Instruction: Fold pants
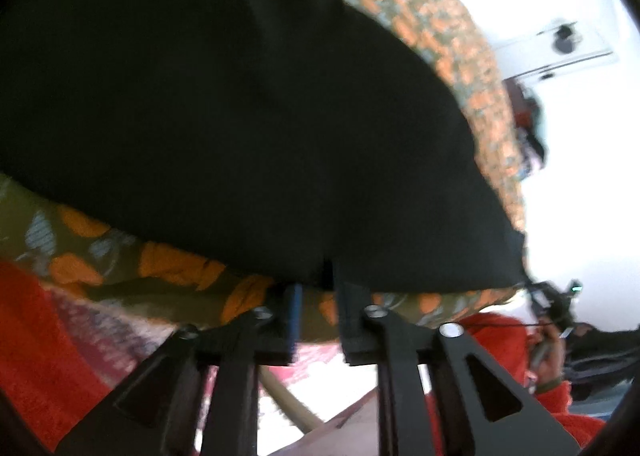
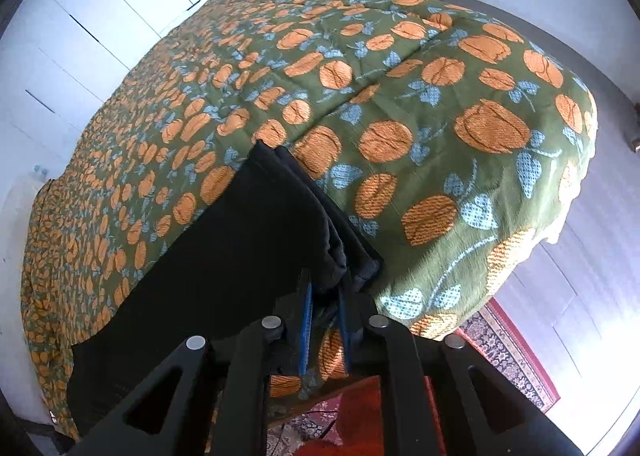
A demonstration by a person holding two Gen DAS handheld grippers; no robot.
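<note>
Black pants (image 1: 240, 115) lie spread on a green bedspread with orange flowers (image 1: 168, 268) and fill most of the left wrist view. My left gripper (image 1: 320, 296) sits at their near edge, its jaws apart, and the hem lies just over the fingertips with bedspread showing in the gap. In the right wrist view the pants (image 2: 224, 256) lie folded lengthwise, with a thick layered edge on the right. My right gripper (image 2: 325, 304) is at the near corner of that edge. Its blue pads (image 2: 306, 308) stand slightly apart with a loose fold of black cloth between them.
The bedspread (image 2: 400, 115) covers the whole bed and drops off at the right edge. A red patterned rug (image 2: 504, 348) lies on the floor beside it. White cupboard doors (image 2: 92, 15) stand behind the bed. A person's red sleeve (image 1: 500, 332) is at the lower right.
</note>
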